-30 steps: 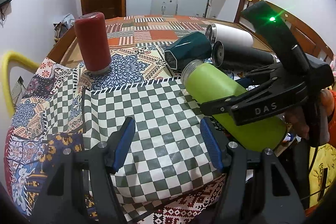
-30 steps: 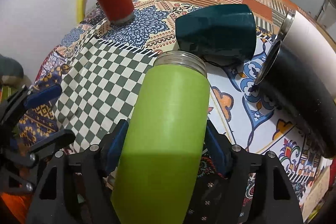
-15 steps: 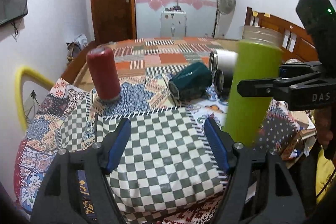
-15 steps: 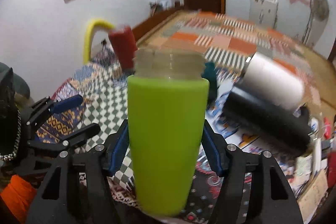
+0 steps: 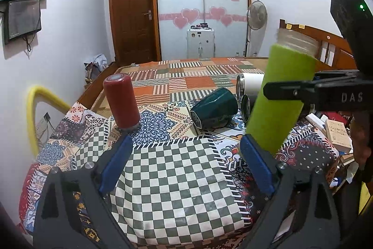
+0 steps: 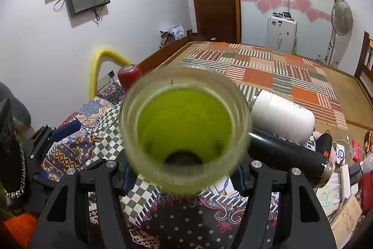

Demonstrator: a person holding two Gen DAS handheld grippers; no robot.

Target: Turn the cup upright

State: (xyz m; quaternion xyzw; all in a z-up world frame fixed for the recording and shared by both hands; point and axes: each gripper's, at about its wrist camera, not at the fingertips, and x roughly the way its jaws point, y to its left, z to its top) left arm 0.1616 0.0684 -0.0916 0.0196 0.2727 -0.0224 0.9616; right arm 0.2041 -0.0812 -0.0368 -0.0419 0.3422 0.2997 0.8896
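My right gripper [image 6: 184, 173] is shut on the lime green cup [image 6: 184, 130], which fills the right wrist view with its open mouth toward the camera. In the left wrist view the green cup [image 5: 279, 99] stands almost upright, mouth up, leaning a little right, held above the bed's right side by the right gripper [image 5: 293, 90]. My left gripper [image 5: 186, 167] is open and empty over the checkered cloth [image 5: 177, 181], left of the cup.
A red cup [image 5: 121, 102] stands upside down at the left. A dark teal cup [image 5: 214, 106], a white bottle [image 5: 249, 83] and a black bottle [image 6: 289, 153] lie on their sides behind. Books and clutter [image 5: 335, 134] are at the right.
The right gripper has lifted the green cup off the bed and swung it from lying on its side to nearly upright, its mouth now turned toward the right camera. The left gripper rose.
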